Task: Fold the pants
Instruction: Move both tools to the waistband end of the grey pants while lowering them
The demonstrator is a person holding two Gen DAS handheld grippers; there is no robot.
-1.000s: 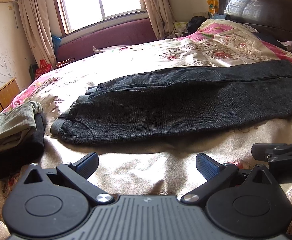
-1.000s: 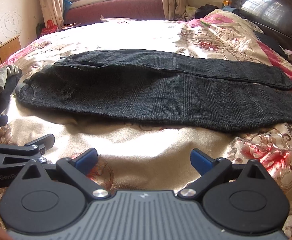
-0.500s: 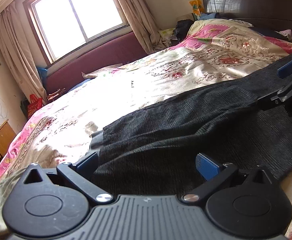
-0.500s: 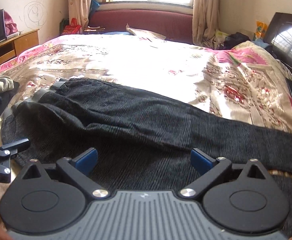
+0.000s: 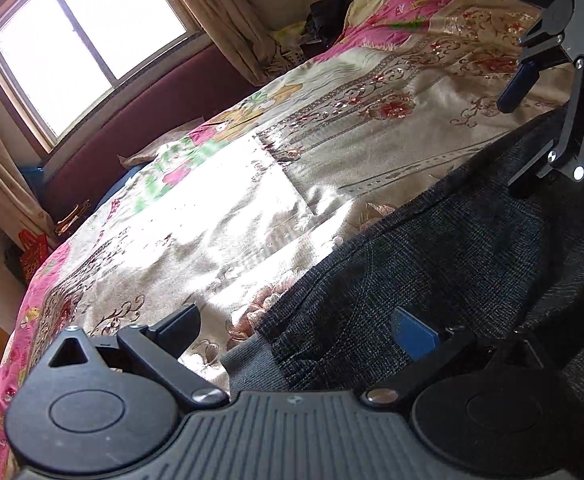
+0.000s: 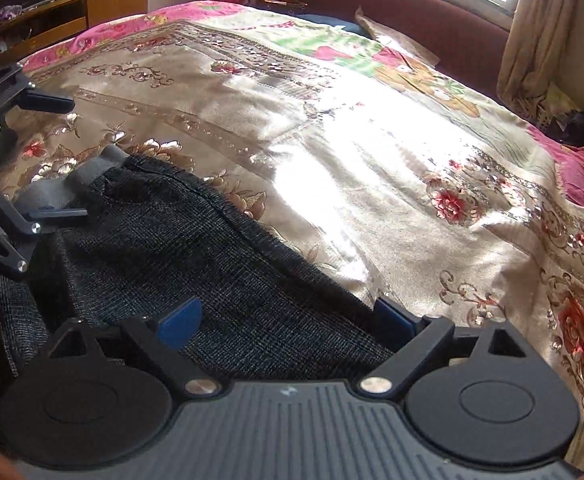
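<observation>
Lying across the near side of the bed [image 6: 372,168], the dark pants [image 6: 212,264] stretch over the shiny flowered bedspread, with the grey waistband [image 6: 72,184] at the end nearest the wooden cabinet [image 6: 92,4] and the far edge of the cloth running slantwise toward the window [image 5: 88,40]. The left gripper [image 5: 296,332] hangs over the waistband corner of the pants, its jaws spread wide: one finger sits above bare bedspread just beside the pants, the other above the dark cloth, and no cloth is pinched between them. The right gripper [image 6: 288,320] hangs further along the pants, over their far edge; its jaws stand wide but are closing, one blue pad [image 6: 180,320] above the cloth, the other at the edge where the pants meet the bedspread, neither pressing the fabric. Both grippers point down at the pants
</observation>
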